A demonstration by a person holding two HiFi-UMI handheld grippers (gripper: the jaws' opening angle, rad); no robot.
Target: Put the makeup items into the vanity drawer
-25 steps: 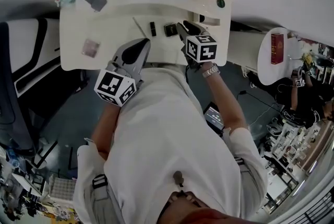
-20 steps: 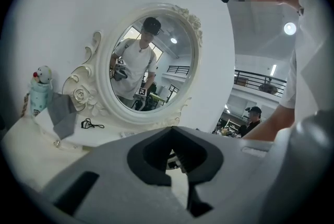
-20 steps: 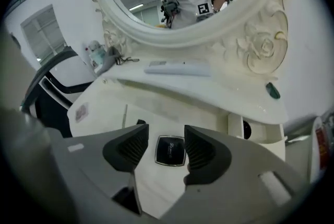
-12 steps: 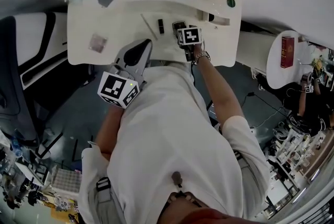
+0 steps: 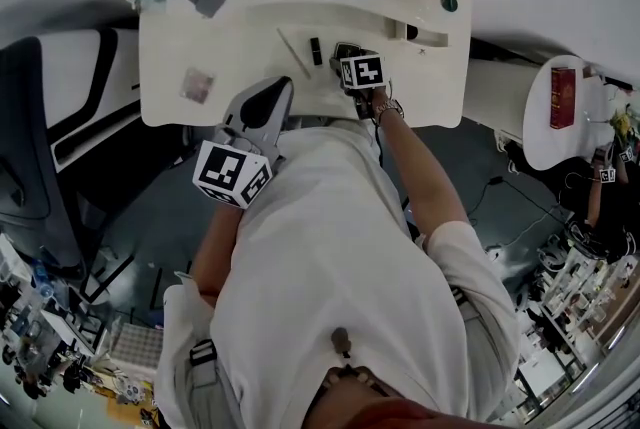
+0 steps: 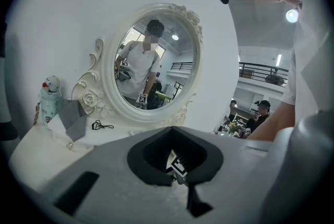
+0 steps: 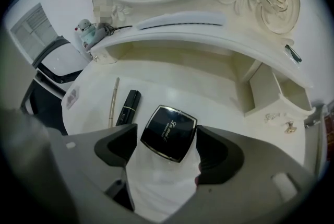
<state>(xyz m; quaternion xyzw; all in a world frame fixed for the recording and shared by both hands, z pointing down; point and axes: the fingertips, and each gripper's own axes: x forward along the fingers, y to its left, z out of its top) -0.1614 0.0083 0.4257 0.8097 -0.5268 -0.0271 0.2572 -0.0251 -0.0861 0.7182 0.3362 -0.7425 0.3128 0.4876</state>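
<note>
Gold script runs across the lid of the black compact [image 7: 168, 133] lying between the right gripper's [image 7: 166, 139] jaws, which have just been opening; I cannot read it for certain.

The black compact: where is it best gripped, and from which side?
Take the compact by two opposite straight edges, coming from above. It lies flat on the table, lid up, thin and square, so only its edges offer parallel sides.

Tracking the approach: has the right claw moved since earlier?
Yes: right claw sank toward the vanity top, jaws just opening, now straddling the black compact.
</note>
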